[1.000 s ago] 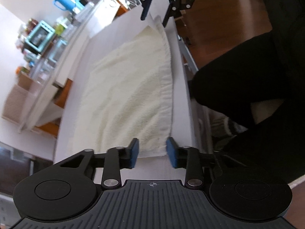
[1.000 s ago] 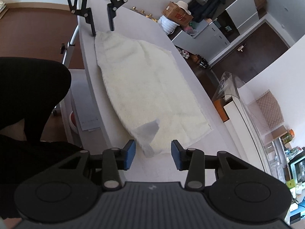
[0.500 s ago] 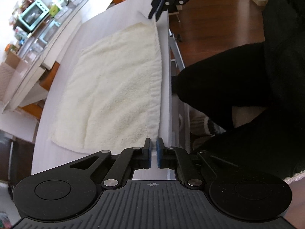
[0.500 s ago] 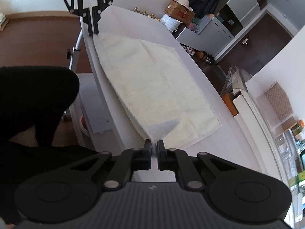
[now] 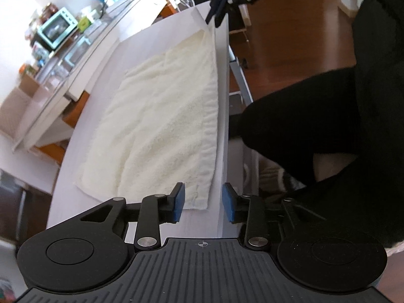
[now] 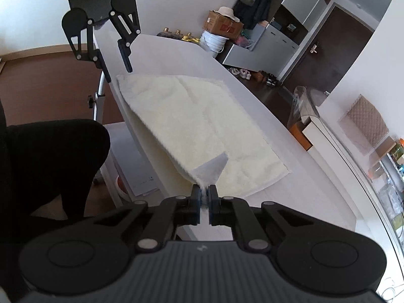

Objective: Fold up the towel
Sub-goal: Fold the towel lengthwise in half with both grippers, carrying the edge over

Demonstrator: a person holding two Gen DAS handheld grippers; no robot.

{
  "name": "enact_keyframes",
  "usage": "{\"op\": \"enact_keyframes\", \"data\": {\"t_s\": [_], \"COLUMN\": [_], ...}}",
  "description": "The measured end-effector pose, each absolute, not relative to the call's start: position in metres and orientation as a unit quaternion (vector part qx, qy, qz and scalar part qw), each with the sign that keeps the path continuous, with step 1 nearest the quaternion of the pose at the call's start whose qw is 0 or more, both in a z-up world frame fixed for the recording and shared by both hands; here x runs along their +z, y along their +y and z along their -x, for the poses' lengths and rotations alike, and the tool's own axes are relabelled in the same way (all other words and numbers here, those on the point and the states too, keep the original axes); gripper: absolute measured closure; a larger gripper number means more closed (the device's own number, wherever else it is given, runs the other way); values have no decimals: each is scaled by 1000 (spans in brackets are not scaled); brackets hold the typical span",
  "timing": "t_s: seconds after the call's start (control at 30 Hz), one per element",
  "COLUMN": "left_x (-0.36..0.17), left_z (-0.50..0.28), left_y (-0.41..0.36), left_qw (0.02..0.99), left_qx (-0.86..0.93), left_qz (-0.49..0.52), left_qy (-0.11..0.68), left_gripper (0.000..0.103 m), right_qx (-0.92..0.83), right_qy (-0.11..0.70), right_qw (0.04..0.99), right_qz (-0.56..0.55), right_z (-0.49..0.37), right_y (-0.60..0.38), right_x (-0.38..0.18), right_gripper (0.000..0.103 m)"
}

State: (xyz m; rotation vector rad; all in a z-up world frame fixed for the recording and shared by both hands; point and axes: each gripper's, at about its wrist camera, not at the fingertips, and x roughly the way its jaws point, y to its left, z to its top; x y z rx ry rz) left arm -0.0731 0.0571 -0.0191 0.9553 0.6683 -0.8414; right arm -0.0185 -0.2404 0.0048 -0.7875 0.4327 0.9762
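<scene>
Towel along table edge, right hand-held gripper pinching corner, left hand-held gripper just spread.

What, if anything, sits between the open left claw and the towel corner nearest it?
Nothing visible. The left claw is open just short of the towel corner, with only bare table in between. The right claw already pinches the opposite corner.

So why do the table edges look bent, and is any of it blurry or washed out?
Left wrist view: the fisheye lens bows the table edge, the shelves at left are smeared and overexposed, and the towel stays fairly sharp. Right wrist view: the same curving toward the rim, sharper overall, with bright daylight bleaching the far right edge.
</scene>
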Motion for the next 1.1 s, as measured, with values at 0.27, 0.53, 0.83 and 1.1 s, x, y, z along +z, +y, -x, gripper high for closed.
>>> {"op": "enact_keyframes", "data": {"t_s": [0.27, 0.53, 0.83, 1.1], "left_x": [-38, -16, 40, 47], "left_z": [81, 83, 42, -28], "left_y": [38, 37, 56, 72], "left_qw": [724, 738, 788, 818], "left_qx": [-391, -384, -375, -325], "left_qz": [-490, -456, -367, -315], "left_qy": [289, 317, 322, 355], "left_gripper": [69, 97, 97, 97], "right_qx": [444, 446, 459, 466], "right_qy": [208, 205, 217, 235], "right_qw": [794, 799, 804, 810], "right_qz": [359, 347, 310, 266], "right_z": [23, 25, 3, -62], "right_y": [-249, -253, -260, -254], "right_x": [5, 5, 22, 39], "right_gripper": [97, 96, 97, 97]}}
